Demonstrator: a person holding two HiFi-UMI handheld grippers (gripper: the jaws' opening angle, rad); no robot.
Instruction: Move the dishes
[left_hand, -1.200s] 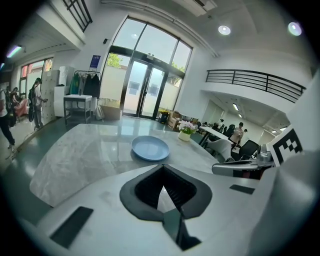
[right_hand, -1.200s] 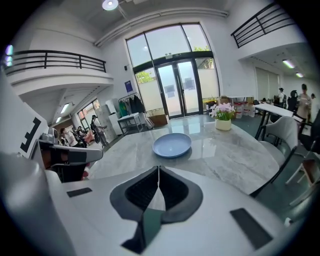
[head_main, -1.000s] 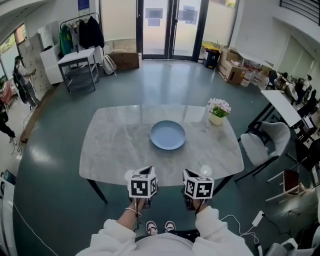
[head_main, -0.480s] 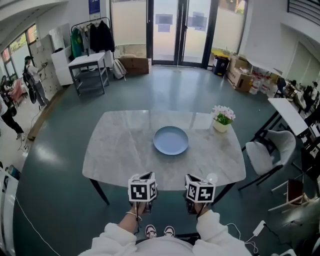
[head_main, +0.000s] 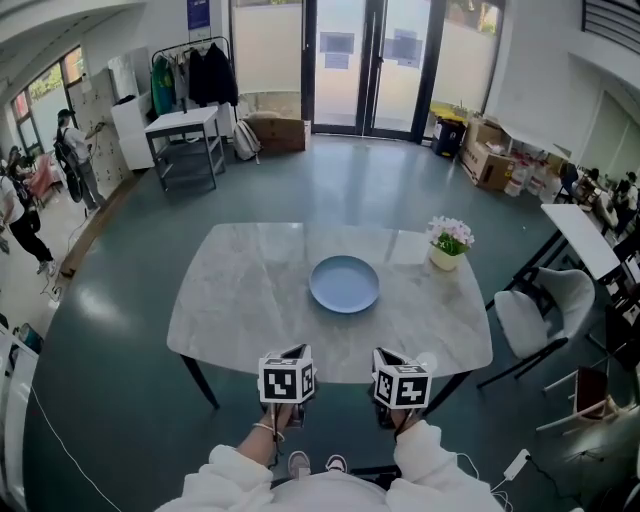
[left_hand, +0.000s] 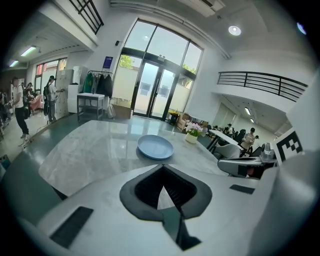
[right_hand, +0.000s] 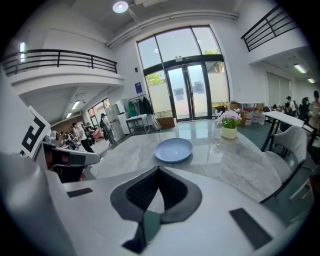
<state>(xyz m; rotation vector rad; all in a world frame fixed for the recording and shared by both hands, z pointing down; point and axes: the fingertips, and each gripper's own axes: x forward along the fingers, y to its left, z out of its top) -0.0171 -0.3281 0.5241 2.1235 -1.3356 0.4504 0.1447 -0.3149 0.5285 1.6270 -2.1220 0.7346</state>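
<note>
1. Left claw (left_hand: 161, 169): the jaws are drawn together at the tips with nothing between them. It hangs at the near edge of the table (head_main: 235, 300), well apart from the plate (head_main: 344, 284).
2. Right claw (right_hand: 158, 169): same condition, with the jaws together and empty. It hangs just beside the left claw at the same near edge.
3. Plate position: one blue plate lies flat and right way up near the middle of the table. It is to the left of the flower pot (head_main: 446, 258) and apart from it. No other dish shows on the table.
4. Task status: neither claw carries a dish. The scene fits two stages equally. Either the plate waits at the middle of the table to be collected, or it lies there as set down after a move. The pictures do not settle which, and no target place is marked.
5. Containers on the table: the plate is empty. The flower pot stands upright near the far right corner and holds a bunch of pink and white flowers.
6. Containers off the table: cardboard boxes (head_main: 490, 160) stand on the floor by the glass doors. They appear open, but at this range their contents cannot be told.
</note>
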